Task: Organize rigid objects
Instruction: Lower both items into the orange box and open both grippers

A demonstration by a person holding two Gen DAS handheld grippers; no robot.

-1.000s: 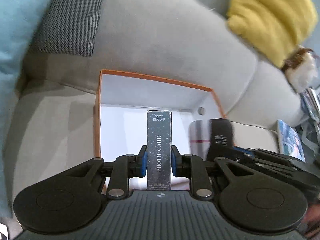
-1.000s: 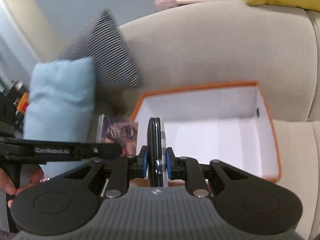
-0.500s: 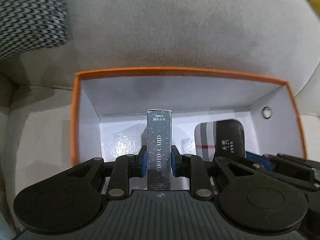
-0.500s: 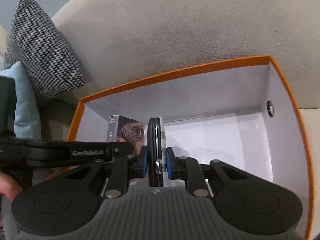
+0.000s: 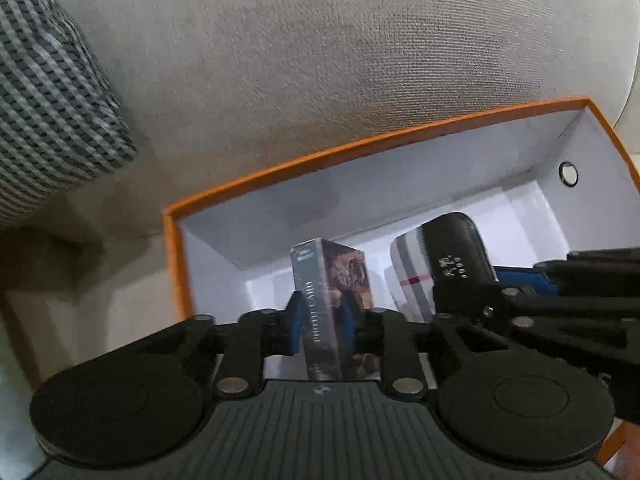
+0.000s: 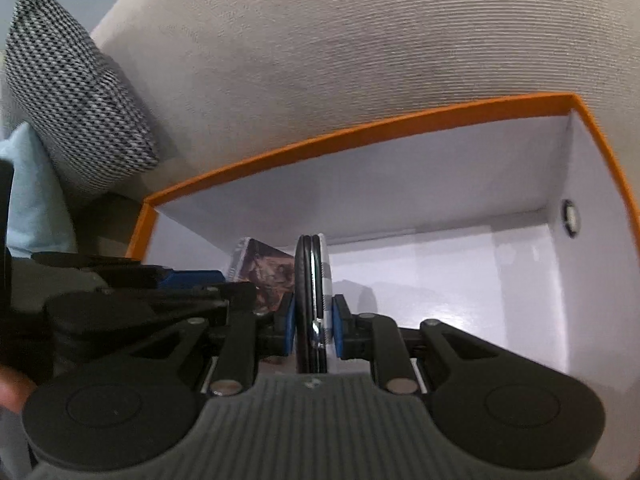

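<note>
An orange box (image 5: 360, 144) with white inner walls lies open on the sofa seat. My left gripper (image 5: 322, 322) is shut on a dark photo card box (image 5: 332, 276) and holds it upright low inside the orange box, near its left wall. The card box sits skewed between the pads, its picture face showing. Beside it on the right, my right gripper (image 6: 314, 316) is shut on a flat black and plaid case (image 6: 314, 272), held on edge over the white floor. The case (image 5: 456, 252) also shows in the left wrist view. The card box (image 6: 264, 268) appears left of the case.
The beige sofa backrest (image 5: 320, 60) rises right behind the orange box (image 6: 360, 128). A black-and-white checked cushion (image 6: 72, 92) and a light blue cushion (image 6: 36, 208) lean at the left. A round grommet hole (image 6: 570, 216) marks the box's right wall.
Both grippers have come down from above the rim into the orange box. The photo card box has twisted between the left pads and now shows its picture face.
</note>
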